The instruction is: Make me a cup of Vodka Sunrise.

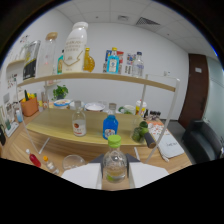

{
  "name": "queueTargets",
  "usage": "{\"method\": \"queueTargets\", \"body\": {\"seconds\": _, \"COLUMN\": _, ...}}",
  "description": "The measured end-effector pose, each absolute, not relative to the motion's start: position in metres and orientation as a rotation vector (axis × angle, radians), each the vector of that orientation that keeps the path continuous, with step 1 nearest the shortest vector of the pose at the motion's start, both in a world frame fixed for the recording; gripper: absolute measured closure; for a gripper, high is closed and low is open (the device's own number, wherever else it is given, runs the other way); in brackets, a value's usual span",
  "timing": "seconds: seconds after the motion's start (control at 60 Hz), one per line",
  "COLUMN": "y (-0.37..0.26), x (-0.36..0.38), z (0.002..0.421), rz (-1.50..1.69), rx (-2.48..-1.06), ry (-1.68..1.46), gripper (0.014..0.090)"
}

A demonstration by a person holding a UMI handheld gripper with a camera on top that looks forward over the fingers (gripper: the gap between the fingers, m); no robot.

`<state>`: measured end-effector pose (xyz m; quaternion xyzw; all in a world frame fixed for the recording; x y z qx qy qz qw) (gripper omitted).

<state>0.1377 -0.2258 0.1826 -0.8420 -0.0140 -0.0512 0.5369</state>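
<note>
A small clear bottle with a green cap (114, 161) stands upright between my two pale fingers (82, 175), and both appear to press on its sides. My gripper (115, 176) is shut on it, just above the near edge of the wooden table (55, 125). An empty clear glass (73, 161) stands just left of the fingers. Beyond them on the table are a clear bottle with a red label (78, 122), a blue bottle with a white cap (110, 126), and a dark green bottle (142, 132) lying tilted to the right.
A raised wooden shelf (100, 76) carries a large white bottle (76, 46), a yellow bottle (88, 61), a blue box (112, 62) and other bottles. A red item (34, 160) lies left of the glass. A black chair (205, 142) and dark door (197, 90) are at right.
</note>
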Motion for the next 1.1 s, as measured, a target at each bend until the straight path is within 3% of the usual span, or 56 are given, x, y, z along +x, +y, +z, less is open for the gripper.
{"method": "queueTargets", "body": {"seconds": 0.217, "y": -0.212, "x": 0.137, "z": 0.161, "rz": -0.488, "rx": -1.969, "ry": -0.417, "gripper": 0.0695}}
{"method": "queueTargets", "body": {"seconds": 0.633, "y": -0.194, "x": 0.128, "z": 0.185, "rz": -1.216, "rx": -1.553, "ry": -1.255, "gripper": 0.0695}}
{"method": "queueTargets", "body": {"seconds": 0.883, "y": -0.188, "x": 0.123, "z": 0.189, "rz": -1.499, "rx": -1.302, "ry": -1.589, "gripper": 0.0696}}
{"method": "queueTargets", "body": {"seconds": 1.1, "y": -0.189, "x": 0.112, "z": 0.191, "rz": -1.574, "rx": -1.171, "ry": -1.729, "gripper": 0.0698}}
